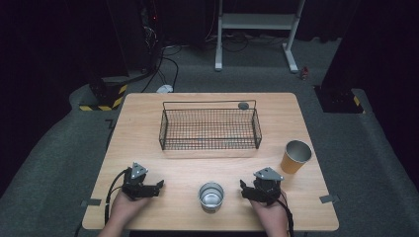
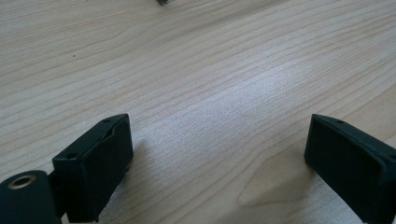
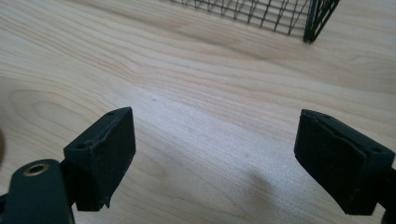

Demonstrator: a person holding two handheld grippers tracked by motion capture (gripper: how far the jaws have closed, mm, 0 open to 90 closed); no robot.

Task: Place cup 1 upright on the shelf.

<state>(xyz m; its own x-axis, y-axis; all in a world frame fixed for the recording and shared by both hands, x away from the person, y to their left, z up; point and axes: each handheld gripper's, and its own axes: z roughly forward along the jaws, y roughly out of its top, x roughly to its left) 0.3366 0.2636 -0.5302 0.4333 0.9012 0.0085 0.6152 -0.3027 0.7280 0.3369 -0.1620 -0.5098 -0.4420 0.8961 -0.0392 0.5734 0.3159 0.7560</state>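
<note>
Two grippers are being held low over the near edge of the wooden table (image 1: 148,148), the left gripper (image 1: 159,185) and the right gripper (image 1: 243,187) each with jaws spread wide and nothing between them. Midway between them a silvery metal cup (image 1: 211,196) is standing upright, seemingly empty, well near of the wire basket (image 1: 210,129).
</note>
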